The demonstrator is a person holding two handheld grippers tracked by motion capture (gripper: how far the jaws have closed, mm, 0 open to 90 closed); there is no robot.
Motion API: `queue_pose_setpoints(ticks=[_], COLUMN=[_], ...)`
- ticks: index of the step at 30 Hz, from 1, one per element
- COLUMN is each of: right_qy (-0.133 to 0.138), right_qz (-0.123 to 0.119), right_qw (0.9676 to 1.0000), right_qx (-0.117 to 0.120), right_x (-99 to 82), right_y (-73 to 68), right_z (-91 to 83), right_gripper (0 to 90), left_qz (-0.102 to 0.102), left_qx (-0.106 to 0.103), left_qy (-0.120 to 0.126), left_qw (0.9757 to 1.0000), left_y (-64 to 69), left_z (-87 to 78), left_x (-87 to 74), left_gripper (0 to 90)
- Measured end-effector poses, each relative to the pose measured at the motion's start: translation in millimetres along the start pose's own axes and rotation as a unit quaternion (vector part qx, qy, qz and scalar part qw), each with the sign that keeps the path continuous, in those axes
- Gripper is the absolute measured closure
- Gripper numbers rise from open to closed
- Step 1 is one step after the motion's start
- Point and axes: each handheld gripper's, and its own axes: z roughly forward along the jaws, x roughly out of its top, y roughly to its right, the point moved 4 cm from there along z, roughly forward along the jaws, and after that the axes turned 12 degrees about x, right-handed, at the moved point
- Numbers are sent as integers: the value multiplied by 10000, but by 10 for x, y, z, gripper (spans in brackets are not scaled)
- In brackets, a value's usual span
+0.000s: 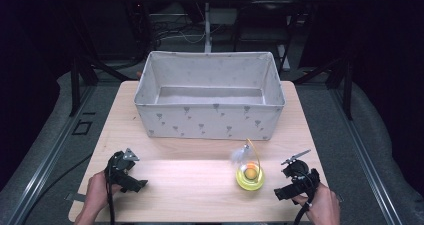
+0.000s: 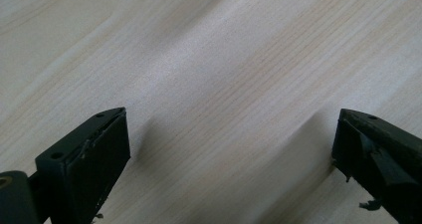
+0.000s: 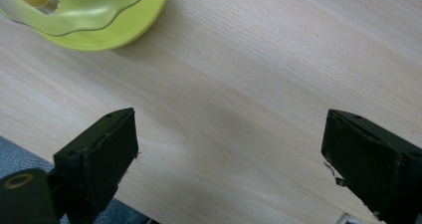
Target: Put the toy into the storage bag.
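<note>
I have both hands low at the near table [image 1: 200,195] edge. Left gripper [image 1: 141,184] jaws spread wide over bare wood. Right gripper [image 1: 278,194] jaws also wide apart, empty, pointing left. Yellow toy [image 1: 250,175] sits near the right gripper; fabric box [image 1: 210,120] stands beyond.

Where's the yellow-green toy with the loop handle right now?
In the high view the yellow-green toy sits on the wooden table, front right, just left of the right gripper and in front of the fabric box.
</note>
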Motion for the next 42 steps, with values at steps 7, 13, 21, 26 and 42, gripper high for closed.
queue_pose_setpoints(ticks=[7, 13, 21, 26, 42], right_qy=[-194, -105, -192, -167, -117], right_qz=[-140, -287, -516, -566, -1034], right_qw=[9997, 9995, 9985, 9982, 9939], right_qx=[-57, 10, 66, 116, 377], right_x=[12, 61, 115, 151, 368], right_y=[-40, -149, -261, -321, -656], right_z=[-17, -52, -82, -107, -217], right_gripper=[75, 78, 71, 54, 37], left_qz=[-4, -22, -14, -1, -32], left_qx=[-121, -67, -62, -69, -49], left_qy=[85, 48, 54, 32, 27], left_qw=[9999, 10000, 10000, 10000, 10000], left_y=[17, 13, 21, 23, 10], left_z=[-14, -12, -14, -9, -17], left_x=[7, -9, 4, -3, -15], left_gripper=[2, 3, 3, 3, 3])
